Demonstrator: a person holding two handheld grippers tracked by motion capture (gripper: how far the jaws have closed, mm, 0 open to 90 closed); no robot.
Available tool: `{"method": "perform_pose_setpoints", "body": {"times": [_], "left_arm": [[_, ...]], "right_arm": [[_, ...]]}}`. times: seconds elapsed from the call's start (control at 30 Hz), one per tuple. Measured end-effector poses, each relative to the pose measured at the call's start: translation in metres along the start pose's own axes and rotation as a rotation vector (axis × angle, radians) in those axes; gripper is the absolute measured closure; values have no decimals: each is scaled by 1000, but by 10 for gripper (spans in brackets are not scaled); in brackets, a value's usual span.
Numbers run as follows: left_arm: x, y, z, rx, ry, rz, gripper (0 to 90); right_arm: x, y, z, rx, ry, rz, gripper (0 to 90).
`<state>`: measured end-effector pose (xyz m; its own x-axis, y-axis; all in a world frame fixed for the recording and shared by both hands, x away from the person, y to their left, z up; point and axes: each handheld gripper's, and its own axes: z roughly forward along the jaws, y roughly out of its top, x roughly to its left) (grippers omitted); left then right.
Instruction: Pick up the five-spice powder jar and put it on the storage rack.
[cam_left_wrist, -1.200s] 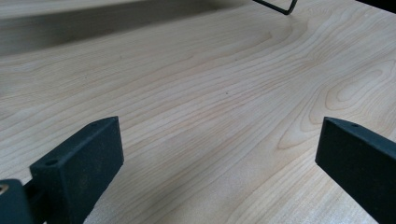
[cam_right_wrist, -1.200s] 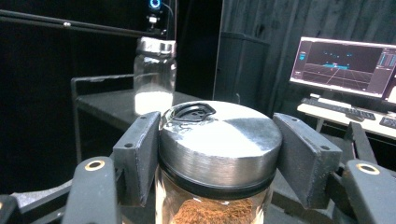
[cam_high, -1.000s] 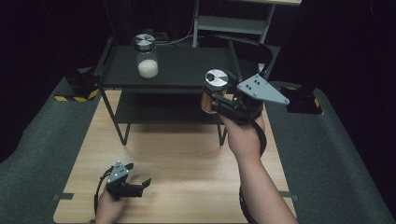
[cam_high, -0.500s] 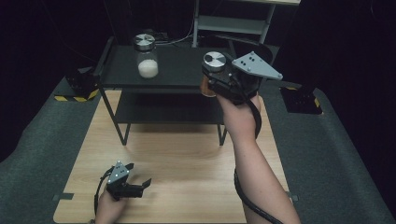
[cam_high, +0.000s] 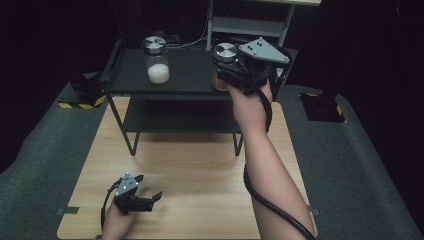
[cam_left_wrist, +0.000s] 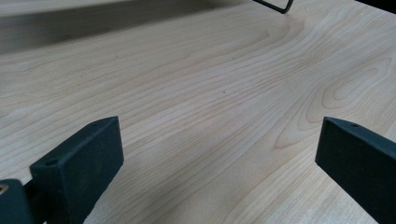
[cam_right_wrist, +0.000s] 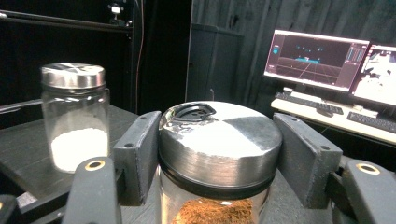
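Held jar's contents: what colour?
Reddish-brown powder inside the jar in the right gripper, clearest in the right gripper view.

Moved up and away across the table: right gripper (cam_high: 226, 70), with the jar of brown stuff (cam_high: 223, 60) clamped between its jaws the whole way. Started out in front of the black shelf (cam_high: 187, 75), near its right leg. Now up at the shelf top, at its right end, closer to the jar of white powder (cam_high: 157, 62). Maybe touching the shelf top now, but hard to tell. Arm stretched out farther.
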<state>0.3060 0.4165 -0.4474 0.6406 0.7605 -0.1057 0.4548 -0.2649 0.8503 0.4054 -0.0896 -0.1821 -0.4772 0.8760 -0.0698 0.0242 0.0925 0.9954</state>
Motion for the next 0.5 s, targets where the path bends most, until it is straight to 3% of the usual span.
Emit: {"method": "perform_pose_setpoints", "body": {"times": [0.5], "left_arm": [[1,0,0,-1,-2,0,11]], "right_arm": [[1,6,28,34,-45,12,351]]}}
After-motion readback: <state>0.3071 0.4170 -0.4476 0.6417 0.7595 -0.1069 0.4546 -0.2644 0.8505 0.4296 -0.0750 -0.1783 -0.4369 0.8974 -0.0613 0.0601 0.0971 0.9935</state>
